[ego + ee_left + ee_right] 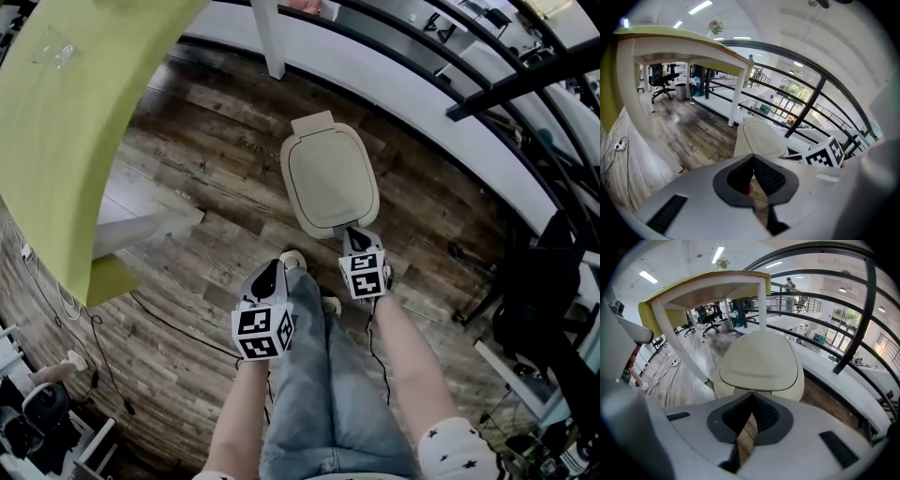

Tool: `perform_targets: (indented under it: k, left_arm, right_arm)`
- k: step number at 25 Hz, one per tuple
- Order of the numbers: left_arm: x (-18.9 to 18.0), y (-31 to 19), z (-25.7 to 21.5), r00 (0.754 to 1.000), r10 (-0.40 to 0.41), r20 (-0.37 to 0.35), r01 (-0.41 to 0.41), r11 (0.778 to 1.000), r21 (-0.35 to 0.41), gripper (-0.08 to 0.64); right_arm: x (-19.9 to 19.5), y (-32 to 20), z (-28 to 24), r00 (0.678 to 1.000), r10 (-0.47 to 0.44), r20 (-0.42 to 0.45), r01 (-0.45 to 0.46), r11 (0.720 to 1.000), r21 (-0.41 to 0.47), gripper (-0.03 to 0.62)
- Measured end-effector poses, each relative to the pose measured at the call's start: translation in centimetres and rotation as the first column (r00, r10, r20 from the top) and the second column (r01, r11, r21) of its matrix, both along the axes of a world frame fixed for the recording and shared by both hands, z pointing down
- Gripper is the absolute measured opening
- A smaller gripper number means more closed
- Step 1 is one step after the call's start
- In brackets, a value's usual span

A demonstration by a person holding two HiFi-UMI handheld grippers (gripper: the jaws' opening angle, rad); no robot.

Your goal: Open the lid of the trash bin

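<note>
Cream lid (pixel 330 178): closed on the trash bin (pixel 800 383), straight ahead of the right claw (pixel 354 236), near rim just at its tips
Right claw: tips pressed together, nothing pinched
Left claw (pixel 269 276): tips also pressed together, empty; the bin is ahead and to its right, well apart
Handling: likely light, stiff, smooth plastic, slippery on the dome
Hold: probably the near rim, hooked from beneath; the hinge looks to be on the far side
</note>
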State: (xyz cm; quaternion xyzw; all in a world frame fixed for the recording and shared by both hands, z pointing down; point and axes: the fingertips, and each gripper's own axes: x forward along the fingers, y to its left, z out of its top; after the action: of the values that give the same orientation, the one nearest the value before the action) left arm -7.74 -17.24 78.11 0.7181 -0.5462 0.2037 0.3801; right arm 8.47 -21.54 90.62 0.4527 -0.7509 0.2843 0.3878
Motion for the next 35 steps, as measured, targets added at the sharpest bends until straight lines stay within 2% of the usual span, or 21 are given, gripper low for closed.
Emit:
perform_targets:
  k: [4, 20, 35]
  left_arm:
    - [-0.34, -0.12, 0.15, 1.0, -0.007, 0.001, 0.007, 1.0, -0.002, 0.011]
    - [-0.36, -0.12, 0.32, 1.0, -0.017, -0.014, 0.017, 1.0, -0.009, 0.011]
    - [-0.61, -0.16, 0.49, 1.0, -0.006, -0.016, 0.006, 1.0, -0.018, 0.011]
  right_arm:
    - [0.13, 0.04, 0.3, 1.0, 0.023, 0.008, -0.023, 1.0, 0.0, -0.006]
    - [-0.11, -0.05, 0.45, 0.999, -0.015, -0.04, 0.014, 1.0, -0.025, -0.006]
    - [-0.05, -0.07, 0.39, 0.999, 0.034, -0.039, -0.035, 0.999, -0.029, -0.006]
